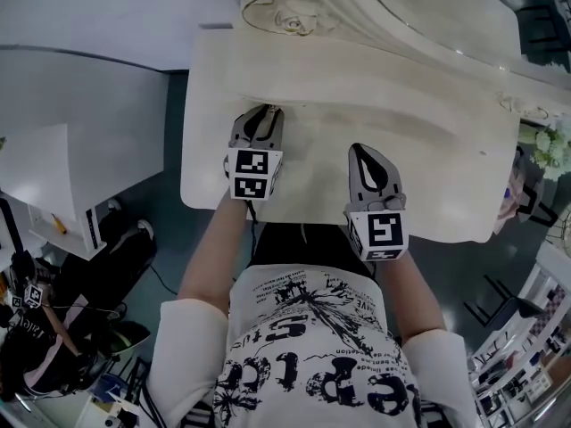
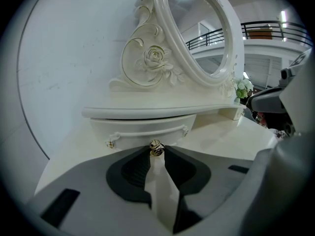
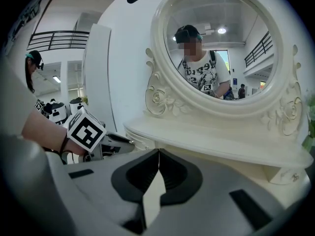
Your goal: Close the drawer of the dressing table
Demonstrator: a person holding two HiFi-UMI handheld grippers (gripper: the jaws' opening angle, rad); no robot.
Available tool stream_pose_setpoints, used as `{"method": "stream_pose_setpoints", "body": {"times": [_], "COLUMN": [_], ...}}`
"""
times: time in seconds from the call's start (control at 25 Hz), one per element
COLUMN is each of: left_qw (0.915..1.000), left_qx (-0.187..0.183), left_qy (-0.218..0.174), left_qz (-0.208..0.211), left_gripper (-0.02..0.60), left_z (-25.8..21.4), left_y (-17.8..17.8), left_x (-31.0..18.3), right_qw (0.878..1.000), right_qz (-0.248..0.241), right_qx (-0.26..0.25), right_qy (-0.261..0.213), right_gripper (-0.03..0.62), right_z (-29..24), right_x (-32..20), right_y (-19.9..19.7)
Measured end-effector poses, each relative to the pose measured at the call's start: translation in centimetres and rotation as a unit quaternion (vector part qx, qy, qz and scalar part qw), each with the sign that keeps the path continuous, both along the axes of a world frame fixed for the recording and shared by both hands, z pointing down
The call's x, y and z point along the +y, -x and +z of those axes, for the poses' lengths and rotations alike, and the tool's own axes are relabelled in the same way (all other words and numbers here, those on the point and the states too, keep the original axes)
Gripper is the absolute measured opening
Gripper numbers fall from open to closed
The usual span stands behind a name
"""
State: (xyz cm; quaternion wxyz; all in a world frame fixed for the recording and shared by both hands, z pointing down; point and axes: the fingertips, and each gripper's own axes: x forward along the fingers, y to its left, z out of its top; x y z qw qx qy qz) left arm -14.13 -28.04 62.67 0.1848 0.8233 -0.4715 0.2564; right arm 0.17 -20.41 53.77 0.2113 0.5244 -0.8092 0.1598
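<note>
Drawer knob (image 2: 156, 148) clamped in left gripper (image 1: 265, 112) jaws; right gripper (image 3: 158, 154) jaws together above cream tabletop (image 1: 428, 150); white wall (image 2: 64, 58) behind.

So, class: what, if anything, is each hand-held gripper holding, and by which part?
The left hand-held gripper pinches the gold knob of the drawer at its jaw tips. The right hand-held gripper is shut on nothing.

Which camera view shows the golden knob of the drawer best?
The left gripper view: the knob sits close and sharp between the tips of the left claw, in front of the drawer. In the head view the claw covers it; in the right gripper view the claw also hides it.
</note>
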Motion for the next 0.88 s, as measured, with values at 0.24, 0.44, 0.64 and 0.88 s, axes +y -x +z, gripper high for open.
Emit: {"method": "stream_pose_setpoints", "body": {"times": [0.24, 0.44, 0.64, 0.88], "left_qw": [1.0000, 1.0000, 0.9999, 0.9990], "left_qx": [-0.006, -0.002, -0.011, 0.035], "left_qy": [0.008, 0.006, -0.003, 0.023], "left_qz": [-0.002, -0.002, -0.004, -0.017], "left_gripper": [0.101, 0.101, 0.103, 0.161], "left_z": [0.1, -0.1, 0.1, 0.4], "left_y": [-0.2, 0.0, -0.2, -0.7], "left_x": [-1.4, -1.7, -1.9, -1.2], "right_qw": [1.000, 1.000, 1.000, 1.000], "right_qz": [0.009, 0.015, 0.021, 0.015], "right_qx": [-0.007, -0.008, -0.009, -0.014], "right_qy": [0.020, 0.019, 0.018, 0.017], "right_gripper": [0.017, 0.017, 0.017, 0.017], "right_z": [0.7, 0.4, 0.3, -0.3], "right_x": [-0.2, -0.4, -0.7, -0.5], "right_y": [-0.3, -0.6, -1.2, -1.5]}}
